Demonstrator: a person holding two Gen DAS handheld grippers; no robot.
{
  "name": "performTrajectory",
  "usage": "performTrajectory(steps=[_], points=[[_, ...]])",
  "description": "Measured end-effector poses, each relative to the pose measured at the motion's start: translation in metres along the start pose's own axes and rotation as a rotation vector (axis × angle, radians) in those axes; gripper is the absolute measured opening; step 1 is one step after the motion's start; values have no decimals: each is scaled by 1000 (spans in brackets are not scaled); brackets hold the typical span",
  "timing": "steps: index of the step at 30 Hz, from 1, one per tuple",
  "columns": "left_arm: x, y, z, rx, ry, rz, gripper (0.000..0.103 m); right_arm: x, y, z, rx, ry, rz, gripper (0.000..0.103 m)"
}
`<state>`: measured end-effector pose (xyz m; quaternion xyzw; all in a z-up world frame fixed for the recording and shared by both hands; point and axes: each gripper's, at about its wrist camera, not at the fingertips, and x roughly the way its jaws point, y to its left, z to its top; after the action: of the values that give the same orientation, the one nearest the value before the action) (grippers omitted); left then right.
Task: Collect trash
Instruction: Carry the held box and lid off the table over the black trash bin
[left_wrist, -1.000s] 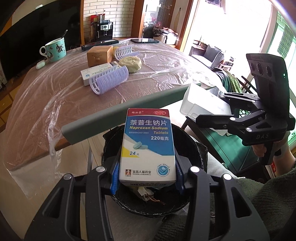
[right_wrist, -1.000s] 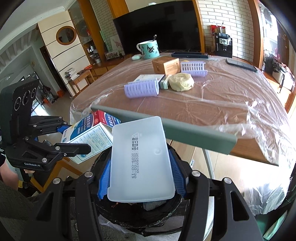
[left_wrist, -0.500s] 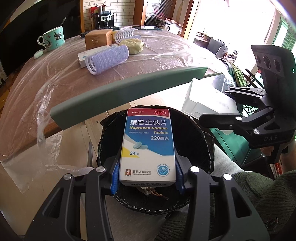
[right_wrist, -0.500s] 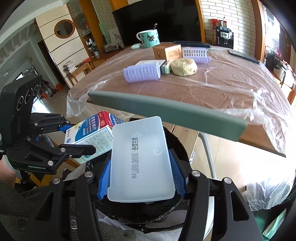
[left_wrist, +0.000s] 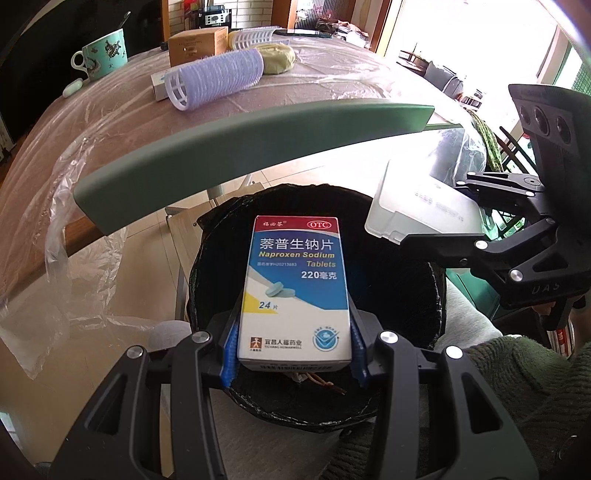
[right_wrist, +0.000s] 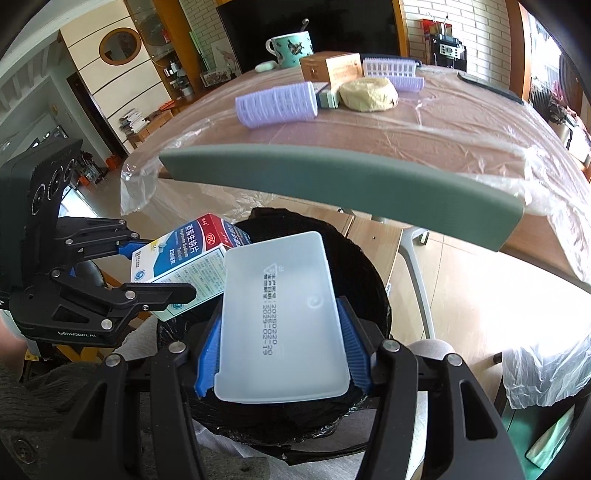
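Note:
My left gripper (left_wrist: 294, 352) is shut on a blue and white tablet box (left_wrist: 295, 284) and holds it over a black-lined trash bin (left_wrist: 399, 295). The same box (right_wrist: 184, 266) shows at the left of the right wrist view. My right gripper (right_wrist: 282, 354) is shut on a translucent white plastic lid (right_wrist: 280, 317), above the same bin (right_wrist: 369, 273). In the left wrist view that lid (left_wrist: 421, 210) hangs at the bin's right rim, held by the right gripper (left_wrist: 443, 236).
A grey-green chair back (left_wrist: 236, 147) arches just beyond the bin. Behind it a plastic-covered table (right_wrist: 461, 122) carries purple hair rollers (right_wrist: 277, 103), a wooden box (right_wrist: 328, 66), a round beige lump (right_wrist: 369, 94) and a mug (right_wrist: 291, 46). A green knitted sleeve (left_wrist: 517, 387) fills the lower right.
Both grippers have sunk toward the bin with their loads, tilting further down. The chair back and table have slid up in both views, and the bin's mouth looms larger.

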<state>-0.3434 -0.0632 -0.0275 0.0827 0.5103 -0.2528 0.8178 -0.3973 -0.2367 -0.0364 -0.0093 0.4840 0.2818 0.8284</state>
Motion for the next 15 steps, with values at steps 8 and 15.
performTrajectory(steps=[8, 15], points=[[14, 4, 0, 0, 26, 13, 47, 13, 0, -5, 7, 33, -3, 56], [23, 8, -1, 1, 43, 27, 47, 22, 0, -7, 10, 54, -2, 56]])
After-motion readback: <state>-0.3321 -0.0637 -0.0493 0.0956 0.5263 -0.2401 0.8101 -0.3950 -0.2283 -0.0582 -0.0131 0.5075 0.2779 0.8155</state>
